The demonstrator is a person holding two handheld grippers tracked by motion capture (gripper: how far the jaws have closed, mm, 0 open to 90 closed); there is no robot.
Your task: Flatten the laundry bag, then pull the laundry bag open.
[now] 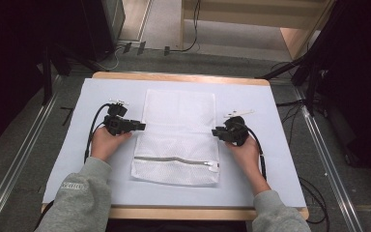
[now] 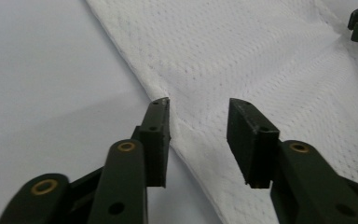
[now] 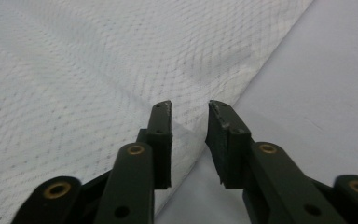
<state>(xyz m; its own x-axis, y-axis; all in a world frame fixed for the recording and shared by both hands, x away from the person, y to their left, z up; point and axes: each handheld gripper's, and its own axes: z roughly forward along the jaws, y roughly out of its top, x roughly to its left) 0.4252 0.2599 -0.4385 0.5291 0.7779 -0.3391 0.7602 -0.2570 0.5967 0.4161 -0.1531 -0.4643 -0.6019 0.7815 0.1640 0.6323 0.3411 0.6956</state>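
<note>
Mesh bag (image 1: 178, 135), white, lies flat mid-table on the pale sheet (image 1: 67, 159), zipper (image 1: 174, 159) across its near end, pull tab at the right.

Handling, judged: light, limp, thin netting; no stiffness, so it should drape and sag from any hold point. Mesh may snag on jaw corners. The flat middle gives nothing to pinch; best hold is the hemmed side edges, one per gripper, so the bag lifts evenly.

Left gripper (image 2: 198, 109): jaws spread, straddling the bag's left edge, one jaw over the sheet, the other over mesh; nothing pinched yet. Left hand (image 1: 107, 142) rests low on the table, gripper pointing inward to the bag.

Right gripper (image 3: 189, 112): jaws apart, a narrower gap, astride the right edge; nothing gripped. Right hand (image 1: 245, 151) mirrors the left, pointing inward at about the same height along the bag.
</note>
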